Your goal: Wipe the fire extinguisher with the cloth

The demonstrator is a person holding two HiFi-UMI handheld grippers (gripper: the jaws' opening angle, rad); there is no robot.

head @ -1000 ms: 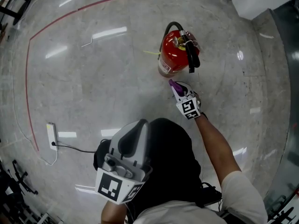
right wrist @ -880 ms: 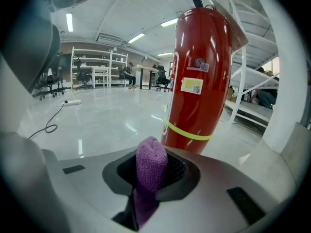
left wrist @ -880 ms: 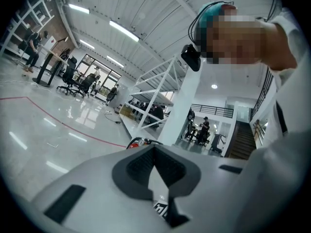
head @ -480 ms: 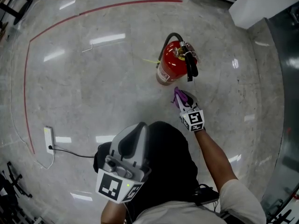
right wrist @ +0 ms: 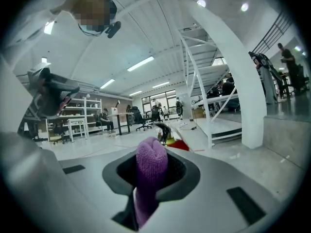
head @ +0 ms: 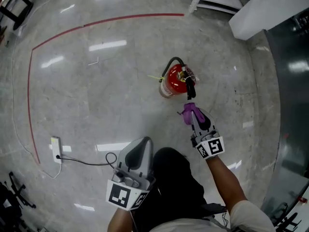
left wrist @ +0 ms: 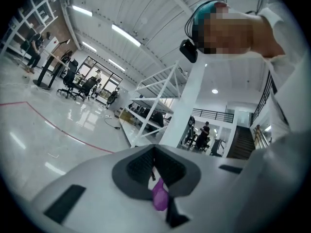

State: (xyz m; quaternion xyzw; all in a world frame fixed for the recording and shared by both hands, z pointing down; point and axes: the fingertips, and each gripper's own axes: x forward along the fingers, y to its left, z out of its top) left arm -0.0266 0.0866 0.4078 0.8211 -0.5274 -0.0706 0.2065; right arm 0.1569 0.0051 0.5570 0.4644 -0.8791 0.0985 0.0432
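Purple cloth (head: 187, 111) held in outstretched right gripper (head: 192, 115).

The glossy floor (head: 96, 95) bears a fire extinguisher (head: 175, 79) (upright) and power strip (head: 56, 149).

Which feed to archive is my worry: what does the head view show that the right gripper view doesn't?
Only the head view: the red floor line, the power strip and the left gripper. Only the right gripper view: distant shelving, desks and a white column. Both: the purple cloth clamped in the right gripper and the fire extinguisher, whole from the head, a red sliver past the cloth from the gripper.
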